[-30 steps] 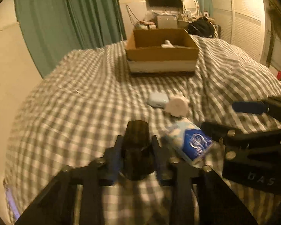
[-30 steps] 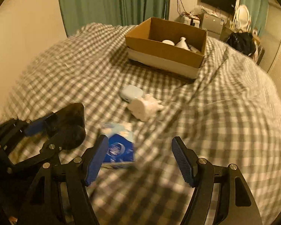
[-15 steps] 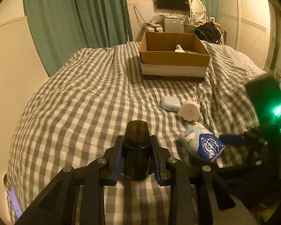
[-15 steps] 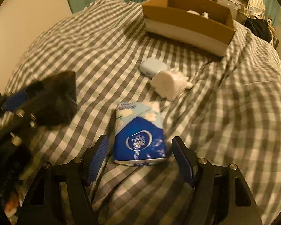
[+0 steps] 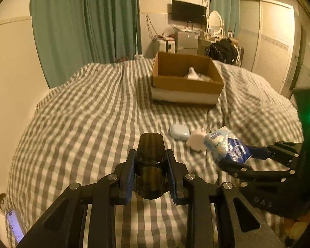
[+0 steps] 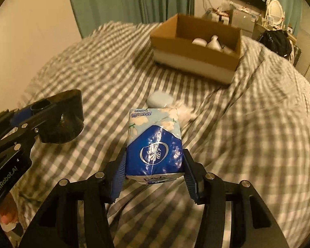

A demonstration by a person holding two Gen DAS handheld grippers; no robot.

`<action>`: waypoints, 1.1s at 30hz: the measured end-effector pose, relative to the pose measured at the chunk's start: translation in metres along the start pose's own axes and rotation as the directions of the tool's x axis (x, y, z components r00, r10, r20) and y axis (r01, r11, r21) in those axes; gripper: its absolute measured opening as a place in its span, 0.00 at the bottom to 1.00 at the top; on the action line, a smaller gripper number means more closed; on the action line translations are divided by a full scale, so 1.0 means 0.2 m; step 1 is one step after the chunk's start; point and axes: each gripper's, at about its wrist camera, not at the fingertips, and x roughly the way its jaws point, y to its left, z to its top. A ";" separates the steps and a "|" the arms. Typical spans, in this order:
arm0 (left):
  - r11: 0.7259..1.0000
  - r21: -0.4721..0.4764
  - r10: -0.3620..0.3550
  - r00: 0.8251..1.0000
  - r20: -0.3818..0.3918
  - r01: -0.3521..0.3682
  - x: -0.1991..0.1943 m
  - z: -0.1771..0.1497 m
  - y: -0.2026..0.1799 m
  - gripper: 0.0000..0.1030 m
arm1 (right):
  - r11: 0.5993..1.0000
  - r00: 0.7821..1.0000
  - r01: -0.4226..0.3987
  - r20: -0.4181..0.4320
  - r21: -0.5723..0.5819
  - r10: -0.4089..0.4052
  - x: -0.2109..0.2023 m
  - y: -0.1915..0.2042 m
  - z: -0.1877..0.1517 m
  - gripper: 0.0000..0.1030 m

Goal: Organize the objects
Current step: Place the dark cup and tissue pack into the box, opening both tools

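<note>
Tissue pack (image 6: pixel 154 142) clamped above bed (image 6: pixel 248 124), short of box (image 6: pixel 196 50).

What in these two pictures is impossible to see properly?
- White items in the cardboard box: left view, the front wall hides most of them.
- White object behind the tissue pack: right view, blurred and partly covered by the pack.
- Dark cup: left view, fingers cover its sides.

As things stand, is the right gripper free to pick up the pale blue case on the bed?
Probably not: the right gripper is shut on the tissue pack, which fills its jaws and hangs before the pale blue case.
</note>
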 end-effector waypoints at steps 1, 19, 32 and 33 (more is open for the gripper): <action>1.000 0.004 0.001 1.000 0.008 -0.001 -0.01 0.02 0.00 0.27 | 1.000 1.000 0.004 0.016 0.003 -0.004 -0.03 -0.02 0.02 0.49; 0.997 0.080 -0.010 0.981 0.195 -0.006 0.06 0.80 -0.19 0.27 | 0.992 0.939 0.123 0.326 -0.019 -0.110 -0.54 -0.25 0.72 0.49; 0.995 0.101 -0.044 0.975 0.218 0.022 0.51 1.28 -0.25 0.27 | 0.993 0.919 0.115 0.375 0.034 -0.120 -0.34 -0.54 1.27 0.49; 0.995 0.100 -0.046 0.975 0.216 0.025 0.56 1.30 -0.25 0.27 | 0.993 0.920 0.112 0.373 0.041 -0.119 -0.29 -0.56 1.31 0.49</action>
